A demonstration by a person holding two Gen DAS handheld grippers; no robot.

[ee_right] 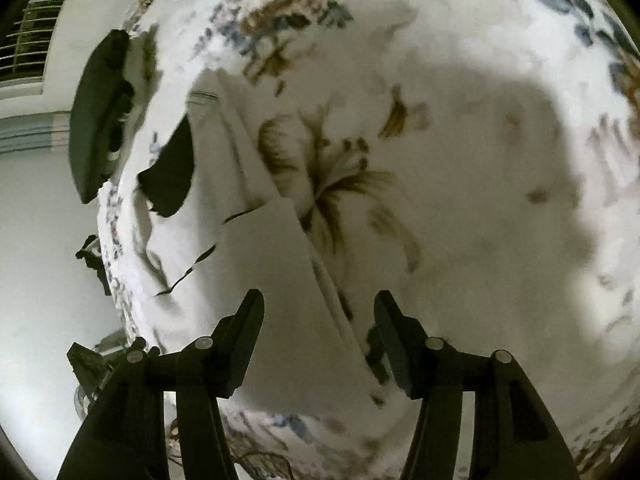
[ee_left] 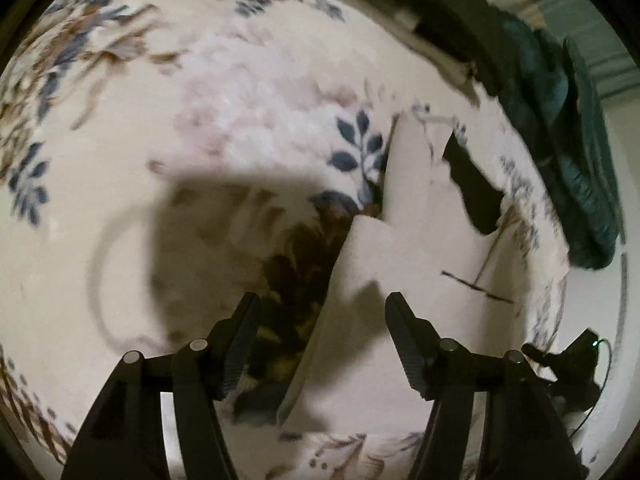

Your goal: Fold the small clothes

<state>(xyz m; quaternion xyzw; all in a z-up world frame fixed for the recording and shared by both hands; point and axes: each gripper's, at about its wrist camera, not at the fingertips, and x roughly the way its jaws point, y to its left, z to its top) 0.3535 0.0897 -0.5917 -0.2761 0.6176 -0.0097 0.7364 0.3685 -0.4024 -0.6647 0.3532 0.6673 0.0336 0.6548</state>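
A small white garment (ee_left: 400, 256) lies flat on a floral bedsheet (ee_left: 224, 120), with a thin black line across it and a black patch (ee_left: 472, 184) at its far end. My left gripper (ee_left: 322, 312) is open and empty, hovering over the garment's left edge. In the right wrist view the same white garment (ee_right: 264, 264) lies under my right gripper (ee_right: 320, 308), which is open and empty above the garment's right edge. The black patch (ee_right: 172, 176) lies at its far left.
A dark green bundle of cloth (ee_left: 576, 152) lies at the far right of the bed. A dark flat object (ee_right: 100, 120) rests by the bed's edge. A small black device (ee_left: 576, 364) with a green light sits beyond the edge. The white floor (ee_right: 44, 248) lies past the bed.
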